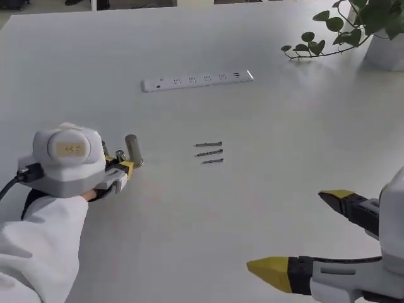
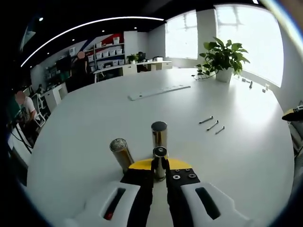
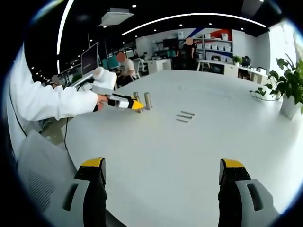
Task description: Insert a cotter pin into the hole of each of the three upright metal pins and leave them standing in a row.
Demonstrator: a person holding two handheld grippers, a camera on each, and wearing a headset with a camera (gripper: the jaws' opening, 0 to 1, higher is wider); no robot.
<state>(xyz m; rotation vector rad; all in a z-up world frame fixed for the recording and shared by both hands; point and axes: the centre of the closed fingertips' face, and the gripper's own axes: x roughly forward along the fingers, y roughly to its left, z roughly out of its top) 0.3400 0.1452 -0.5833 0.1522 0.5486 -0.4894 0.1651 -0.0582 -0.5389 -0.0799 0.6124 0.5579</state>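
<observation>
Metal pin (image 2: 159, 153) clamped upright in left gripper (image 2: 159, 174)

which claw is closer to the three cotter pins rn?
Left. The left claw, shut on a metal pin, sits just left of the cotter pins. The right claw, open, hangs farther off toward the near right.

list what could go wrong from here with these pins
1. The left gripper is shut on one metal pin, with a second pin and a third pin close beside it. Swinging the jaws could topple either.
2. The three cotter pins lie flat and close together. The wide-open right gripper may scatter the neighbours when picking one.
</observation>
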